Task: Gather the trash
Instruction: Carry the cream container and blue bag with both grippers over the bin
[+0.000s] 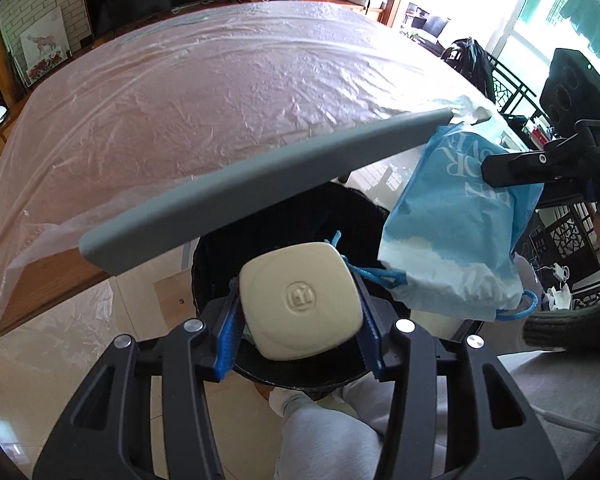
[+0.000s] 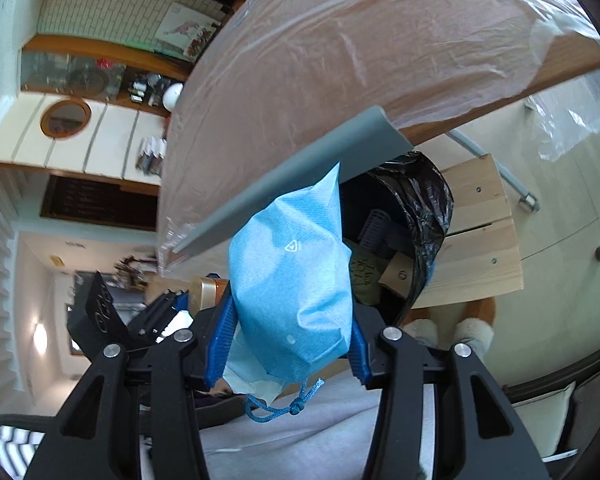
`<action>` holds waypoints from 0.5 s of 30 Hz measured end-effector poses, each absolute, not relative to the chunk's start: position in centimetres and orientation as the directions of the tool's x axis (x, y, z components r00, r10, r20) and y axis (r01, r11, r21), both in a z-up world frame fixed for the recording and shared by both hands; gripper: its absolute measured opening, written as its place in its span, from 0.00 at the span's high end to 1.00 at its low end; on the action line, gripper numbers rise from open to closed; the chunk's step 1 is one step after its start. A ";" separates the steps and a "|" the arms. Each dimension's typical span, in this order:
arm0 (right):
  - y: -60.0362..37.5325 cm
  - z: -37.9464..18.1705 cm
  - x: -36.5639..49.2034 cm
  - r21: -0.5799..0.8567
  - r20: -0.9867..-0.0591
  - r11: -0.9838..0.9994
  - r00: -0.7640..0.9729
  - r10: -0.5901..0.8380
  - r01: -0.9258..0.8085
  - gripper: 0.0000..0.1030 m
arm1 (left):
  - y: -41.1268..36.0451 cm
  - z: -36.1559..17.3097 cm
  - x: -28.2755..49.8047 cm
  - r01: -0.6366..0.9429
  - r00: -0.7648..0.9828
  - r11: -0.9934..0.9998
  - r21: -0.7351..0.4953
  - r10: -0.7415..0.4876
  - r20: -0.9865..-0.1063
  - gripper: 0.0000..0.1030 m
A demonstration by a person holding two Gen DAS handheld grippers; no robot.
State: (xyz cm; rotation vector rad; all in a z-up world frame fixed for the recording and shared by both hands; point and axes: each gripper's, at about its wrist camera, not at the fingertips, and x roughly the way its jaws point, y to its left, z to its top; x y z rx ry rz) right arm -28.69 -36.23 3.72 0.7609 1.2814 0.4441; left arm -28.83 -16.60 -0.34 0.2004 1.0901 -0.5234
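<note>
- The left gripper (image 1: 300, 312) is clamping a cream, rounded-square soap-like bar (image 1: 300, 300) between its blue pads, the bar's broad stamped face turned up toward the camera.
- Directly beyond and below that bar, the black-lined trash bin (image 1: 268, 216) is gaping open; the bar is hanging over the near part of its mouth, so a drop looks to need little more than letting the jaws part.
- The right gripper (image 2: 288, 344) is squeezing a light-blue drawstring bag (image 2: 292, 296), its long axis running away from the gripper and its knotted blue cord (image 2: 284, 404) dangling on the near side.
- From the right gripper, the bin (image 2: 424, 216) is lying ahead and off to the right, tucked partly under the grey edge strip (image 2: 284, 184) of the plastic-covered tabletop (image 2: 340, 60).
- In the left wrist view the bag (image 1: 456, 232) is hanging just right of the bar, over the bin's right rim rather than its middle.
- My judgement: the left gripper is the better placed of the two; the right one would need to be carrying its bag leftward, clear of the strip overhead.
</note>
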 end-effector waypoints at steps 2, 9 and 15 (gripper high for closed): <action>-35.4 3.3 -28.4 0.692 -0.712 0.717 0.237 0.661 0.083 0.54 | -16.7 -1.0 -28.9 0.498 0.353 0.863 -0.084 -0.290 -0.890 0.52; -33.0 2.0 -27.8 0.605 -0.777 0.796 0.219 0.590 0.001 0.54 | -16.5 -2.9 -28.2 0.483 0.339 0.873 -0.065 -0.255 -0.905 0.52; -31.6 1.2 -27.3 0.554 -0.813 0.832 0.193 0.549 -0.034 0.52 | -16.5 -3.6 -27.9 0.488 0.321 0.869 -0.084 -0.268 -0.908 0.51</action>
